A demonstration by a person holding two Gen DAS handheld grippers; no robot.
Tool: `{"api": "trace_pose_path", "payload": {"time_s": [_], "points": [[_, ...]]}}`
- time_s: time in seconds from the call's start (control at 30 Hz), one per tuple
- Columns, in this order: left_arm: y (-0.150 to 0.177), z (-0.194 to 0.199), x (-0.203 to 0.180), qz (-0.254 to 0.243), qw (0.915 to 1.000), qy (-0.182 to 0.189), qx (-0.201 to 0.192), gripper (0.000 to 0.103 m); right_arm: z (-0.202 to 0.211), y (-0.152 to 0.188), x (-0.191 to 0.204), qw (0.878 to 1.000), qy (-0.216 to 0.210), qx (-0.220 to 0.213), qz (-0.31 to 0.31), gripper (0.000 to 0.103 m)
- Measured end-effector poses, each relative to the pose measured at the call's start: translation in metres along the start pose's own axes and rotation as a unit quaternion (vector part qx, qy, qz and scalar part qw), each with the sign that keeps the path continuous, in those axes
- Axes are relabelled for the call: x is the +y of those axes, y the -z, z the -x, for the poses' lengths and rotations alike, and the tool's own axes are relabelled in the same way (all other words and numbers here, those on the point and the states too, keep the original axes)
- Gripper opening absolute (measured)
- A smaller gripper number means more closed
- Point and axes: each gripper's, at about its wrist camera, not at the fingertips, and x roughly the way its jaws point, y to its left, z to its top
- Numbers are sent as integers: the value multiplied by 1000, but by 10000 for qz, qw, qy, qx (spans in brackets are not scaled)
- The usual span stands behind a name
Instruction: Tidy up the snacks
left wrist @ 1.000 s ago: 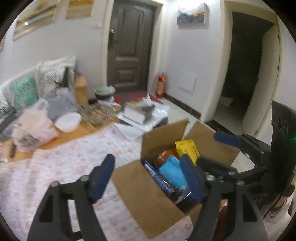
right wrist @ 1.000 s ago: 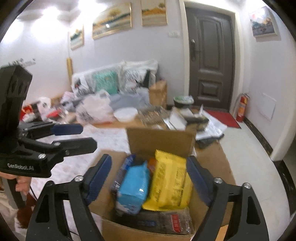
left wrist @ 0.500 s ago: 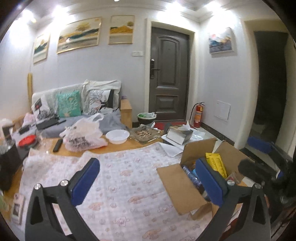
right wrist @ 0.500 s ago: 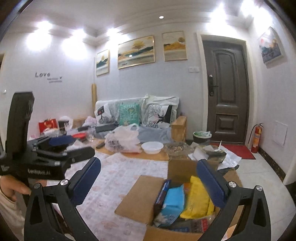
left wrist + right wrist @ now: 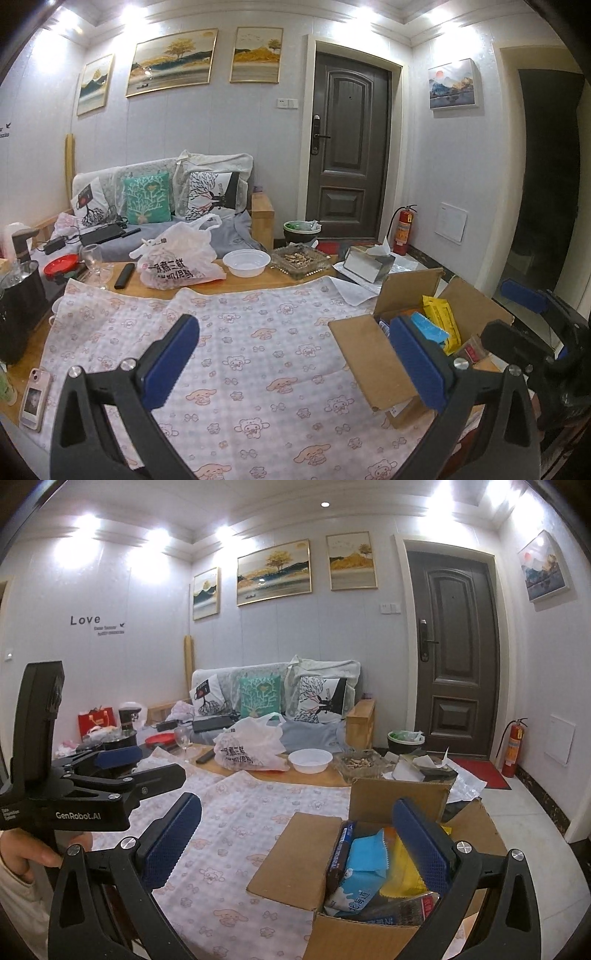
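Observation:
An open cardboard box [image 5: 295, 853] stands at the table's right end; it also shows in the left wrist view [image 5: 369, 362]. It holds snack packs: a light blue pack [image 5: 364, 871], a yellow pack [image 5: 402, 871] and a dark blue pack [image 5: 341, 849]. My right gripper [image 5: 295, 834] is open and empty, raised above the box's left flap. My left gripper [image 5: 295, 354] is open and empty, raised over the patterned cloth left of the box. The left gripper also shows in the right wrist view [image 5: 125, 764].
A pink patterned cloth [image 5: 240, 350] covers the table. Behind it are a white plastic bag [image 5: 177, 258], a white bowl [image 5: 246, 261], a glass tray [image 5: 301, 258], a wine glass [image 5: 92, 258] and a tissue box [image 5: 367, 262]. A phone [image 5: 35, 398] lies at the front left.
Both grippers have lifted and pulled back from the box, so the views now take in the whole table and room. Both stay open and empty.

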Motion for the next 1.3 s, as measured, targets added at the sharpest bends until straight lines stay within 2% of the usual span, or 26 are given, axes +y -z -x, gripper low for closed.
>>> {"api": "trace_pose_path", "payload": {"time_s": [0.8,1.3], "points": [[1,3,0,-9,10000,-38,-44,102,-2,2,-7,10000,41,15,-27,103],[2,4,1,-80,9999,73,-25,102,3,9,-11,9999,93,3,-70,103]]}}
